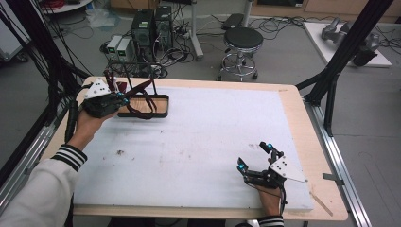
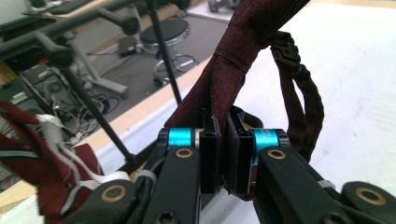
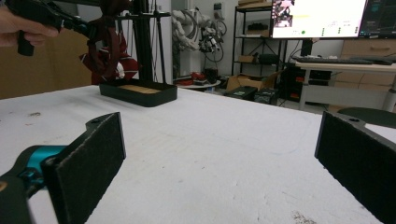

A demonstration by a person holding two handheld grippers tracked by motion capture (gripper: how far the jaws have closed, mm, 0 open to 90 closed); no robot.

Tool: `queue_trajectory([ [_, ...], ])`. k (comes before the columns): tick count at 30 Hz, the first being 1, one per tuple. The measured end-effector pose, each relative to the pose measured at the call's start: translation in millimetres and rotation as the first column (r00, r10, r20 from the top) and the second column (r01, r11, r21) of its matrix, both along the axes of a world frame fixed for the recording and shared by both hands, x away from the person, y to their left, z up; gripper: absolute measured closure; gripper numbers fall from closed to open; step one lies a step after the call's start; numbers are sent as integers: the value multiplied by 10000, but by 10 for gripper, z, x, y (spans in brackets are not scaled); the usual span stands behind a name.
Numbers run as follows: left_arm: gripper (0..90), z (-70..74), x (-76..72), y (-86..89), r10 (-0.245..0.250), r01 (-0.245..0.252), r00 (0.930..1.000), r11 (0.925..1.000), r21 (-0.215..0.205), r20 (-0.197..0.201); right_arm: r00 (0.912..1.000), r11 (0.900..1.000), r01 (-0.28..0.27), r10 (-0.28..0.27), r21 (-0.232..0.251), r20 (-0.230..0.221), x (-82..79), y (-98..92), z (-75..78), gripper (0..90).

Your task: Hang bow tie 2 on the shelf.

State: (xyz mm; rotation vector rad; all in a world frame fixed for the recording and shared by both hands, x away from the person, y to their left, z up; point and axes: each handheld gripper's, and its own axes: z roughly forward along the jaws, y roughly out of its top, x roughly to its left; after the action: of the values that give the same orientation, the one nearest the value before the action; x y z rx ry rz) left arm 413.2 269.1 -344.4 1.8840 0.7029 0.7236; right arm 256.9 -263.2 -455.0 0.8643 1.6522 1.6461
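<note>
White sleeve, black-striped cuff; black grippers, cyan jaw joints, grey plates.

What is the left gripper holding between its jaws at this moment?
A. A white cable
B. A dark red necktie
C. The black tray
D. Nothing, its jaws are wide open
B: in the left gripper view the left gripper has its jaws pressed together on the dark red necktie, which rises from between them.
</note>
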Motion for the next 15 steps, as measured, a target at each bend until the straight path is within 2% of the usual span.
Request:
queue_trajectory([
  [3, 850, 16, -16, 4, 272, -268, 9995, 9994, -231, 146, 10000, 10000, 6, -6, -2, -1, 1, -1, 0, 9],
  [6, 850, 23, -17, 18, 484, -478, 9988, 9971, -588, 103, 10000, 10000, 3, -3, -8, 3, 0, 0, 0, 9],
  [10, 850, 35, -12, 49, 917, -895, 9957, 9887, -1204, 131, 10000, 10000, 7, -7, -6, 3, 0, 0, 0, 9],
  [13, 850, 46, -7, 75, 1211, -1168, 9925, 9775, -1757, 140, 10000, 10000, 13, -13, -10, 2, 1, -1, 0, 9],
  [15, 851, 54, -5, 83, 1385, -1324, 9902, 9719, -1945, 183, 10000, 10000, 11, -11, -4, 0, 0, 0, 0, 9],
])
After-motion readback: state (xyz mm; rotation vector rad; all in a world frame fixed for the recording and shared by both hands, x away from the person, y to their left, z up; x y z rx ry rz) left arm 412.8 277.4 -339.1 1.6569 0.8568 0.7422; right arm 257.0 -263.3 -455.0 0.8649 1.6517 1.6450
